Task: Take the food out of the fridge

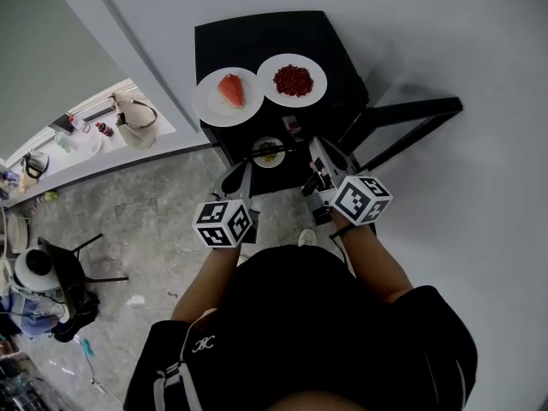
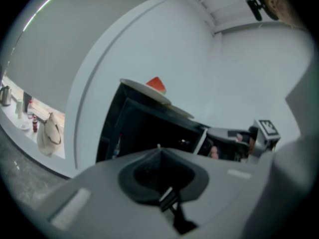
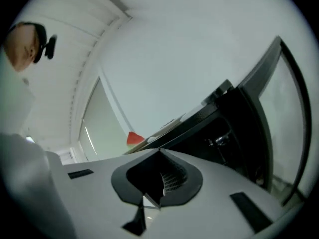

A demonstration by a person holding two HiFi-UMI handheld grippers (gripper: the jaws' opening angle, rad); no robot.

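A small black fridge (image 1: 257, 37) stands open, its door (image 1: 402, 118) swung out to the right. On its top sit a white plate with a watermelon slice (image 1: 231, 91) and a white plate of red berries (image 1: 294, 80). Inside, a small dish of green food (image 1: 269, 151) shows on a shelf. My left gripper (image 1: 242, 176) is shut and empty just left of that dish. My right gripper (image 1: 318, 154) is shut and empty at the dish's right, by the opening. The watermelon slice (image 2: 156, 84) shows in the left gripper view above shut jaws, and the same slice (image 3: 133, 138) in the right gripper view.
The open fridge door (image 3: 269, 108) stands close on the right. A white wall runs behind the fridge. To the left are a grey floor, a low ledge with a bag (image 1: 135, 120) and bottles, and a black stool (image 1: 73, 268).
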